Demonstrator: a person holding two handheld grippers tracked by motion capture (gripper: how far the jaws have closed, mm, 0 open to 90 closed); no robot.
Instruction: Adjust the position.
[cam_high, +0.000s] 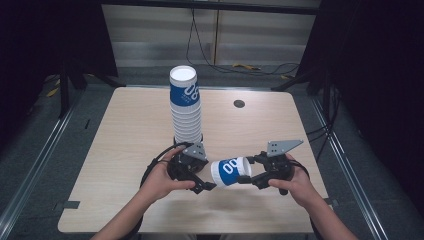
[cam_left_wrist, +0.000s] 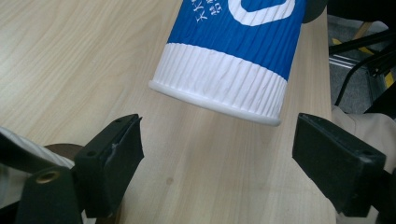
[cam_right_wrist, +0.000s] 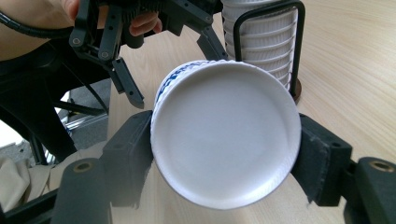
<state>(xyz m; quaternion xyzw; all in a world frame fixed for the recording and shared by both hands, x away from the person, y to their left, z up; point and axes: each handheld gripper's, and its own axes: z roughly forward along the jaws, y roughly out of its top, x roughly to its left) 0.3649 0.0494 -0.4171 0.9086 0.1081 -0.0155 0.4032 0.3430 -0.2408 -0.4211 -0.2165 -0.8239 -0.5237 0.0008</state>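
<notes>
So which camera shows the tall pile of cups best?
The high view: the whole stack of cups stands upright on the table. The right gripper view catches just its lower part inside a black wire holder.

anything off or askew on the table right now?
Nothing damaged or spilled. One paper cup lies sideways in the air, clamped at its base by the right gripper, its rim toward the open left gripper. The tall cup stack stands upright in its holder.

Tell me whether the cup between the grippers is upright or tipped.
Tipped. The cup lies sideways above the table, its base clamped in the right gripper, its rim toward the open left gripper.
</notes>
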